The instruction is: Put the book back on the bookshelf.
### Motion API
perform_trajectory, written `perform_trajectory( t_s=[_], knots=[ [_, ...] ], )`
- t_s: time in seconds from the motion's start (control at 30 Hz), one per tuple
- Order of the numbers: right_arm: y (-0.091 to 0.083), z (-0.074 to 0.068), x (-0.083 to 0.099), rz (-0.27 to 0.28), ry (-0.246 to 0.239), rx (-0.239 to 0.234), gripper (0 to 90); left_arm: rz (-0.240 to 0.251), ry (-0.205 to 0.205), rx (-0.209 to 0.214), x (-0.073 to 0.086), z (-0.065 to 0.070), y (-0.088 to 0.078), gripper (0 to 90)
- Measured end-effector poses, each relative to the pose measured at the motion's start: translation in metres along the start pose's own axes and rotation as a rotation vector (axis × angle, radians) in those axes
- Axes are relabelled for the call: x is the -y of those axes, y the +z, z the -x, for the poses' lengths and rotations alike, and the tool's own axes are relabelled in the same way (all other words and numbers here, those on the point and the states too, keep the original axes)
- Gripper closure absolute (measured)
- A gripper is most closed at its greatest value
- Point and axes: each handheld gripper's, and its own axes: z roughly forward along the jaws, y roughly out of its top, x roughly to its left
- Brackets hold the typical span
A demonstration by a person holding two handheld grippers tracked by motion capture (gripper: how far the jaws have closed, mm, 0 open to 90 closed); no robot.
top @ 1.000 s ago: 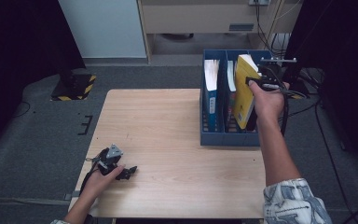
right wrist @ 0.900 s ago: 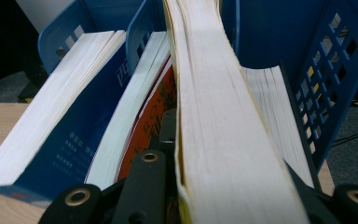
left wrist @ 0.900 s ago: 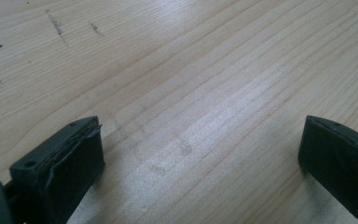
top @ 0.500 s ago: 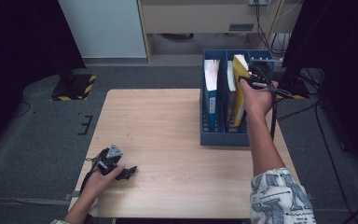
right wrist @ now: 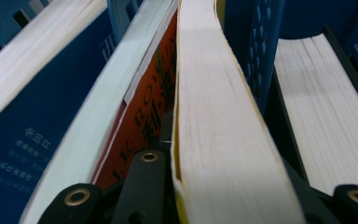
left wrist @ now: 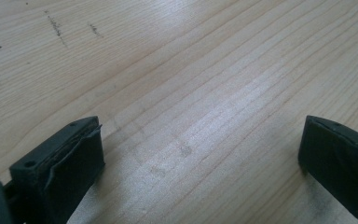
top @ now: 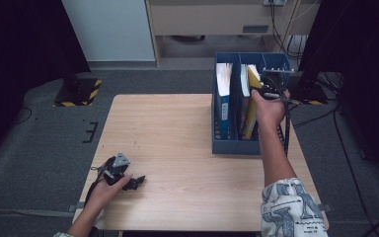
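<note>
book: yellow book (top: 253, 79), standing on edge in the middle slot of the blue rack (top: 227, 145), beside an orange-covered book (right wrist: 140, 116)
right gripper: right gripper (top: 266, 90) clamped on the yellow book's top edge; in the right gripper view its page block (right wrist: 214, 116) runs up between the jaws
left gripper: left gripper (left wrist: 200, 158) jaws apart, nothing between, resting on table (top: 177, 128)
handling: looks thick, moderately heavy; covers bow a bit, so semi-stiff; glossy cover may slip
grip spot: judged best near spine, across full thickness, not loose pages
risk: slot is tight, could catch on neighbours
</note>
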Motion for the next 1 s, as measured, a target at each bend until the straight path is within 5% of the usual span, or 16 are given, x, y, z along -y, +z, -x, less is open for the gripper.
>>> perform_trajectory(
  t_s=[1.0],
  knots=[
    [0.013, 0.006, 0.022, -0.031, -0.002, 0.003, 74.5, 0.002, 0.002, 0.001, 0.000, 0.000, 0.000, 0.0]
  ],
)
